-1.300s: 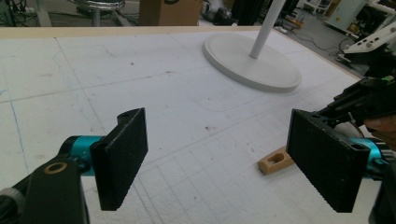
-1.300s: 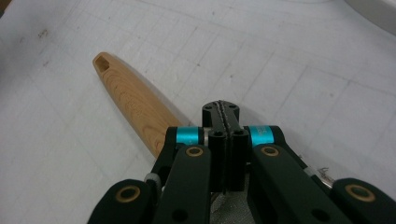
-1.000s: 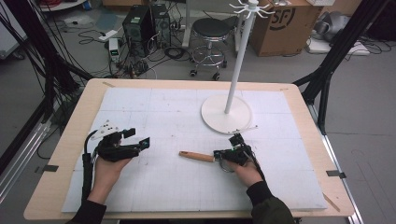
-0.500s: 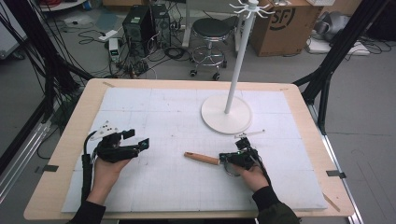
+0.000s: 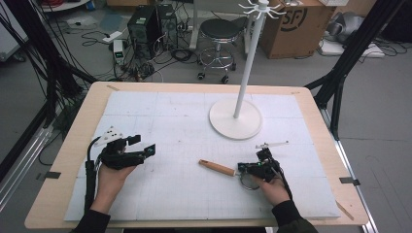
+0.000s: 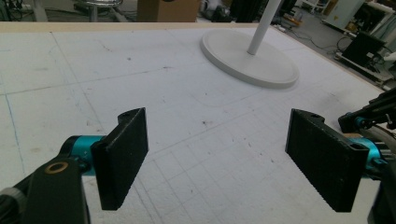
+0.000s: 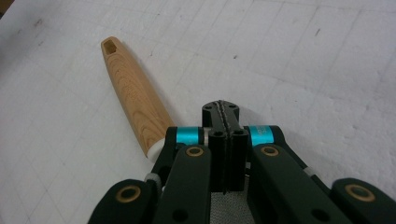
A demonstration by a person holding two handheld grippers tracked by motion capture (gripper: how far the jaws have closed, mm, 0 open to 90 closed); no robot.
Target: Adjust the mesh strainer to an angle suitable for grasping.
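Observation:
A small strainer with a wooden handle [image 5: 217,168] [image 7: 133,98] lies low over the white mat, its wire ring [image 5: 249,183] under the person's right hand. My right gripper [image 5: 241,169] [image 7: 226,112] points along the handle. Its jaws are pressed together at the strainer's rim, and grey mesh [image 7: 229,207] shows just beneath them. My left gripper [image 5: 142,144] [image 6: 224,158] rests at the mat's left side, open wide with nothing between its pads [image 6: 123,156]. The right gripper's black body shows at the right edge of the left gripper view.
A white coat stand with a round base [image 5: 235,119] [image 6: 247,60] rises at the back of the mat. A thin pale rod [image 5: 272,144] lies just beyond the right hand. A stool [image 5: 221,31], a computer tower and a cardboard box stand on the floor beyond the table.
The right hand has carried the strainer to the right and a little toward the near edge. The left gripper has not moved.

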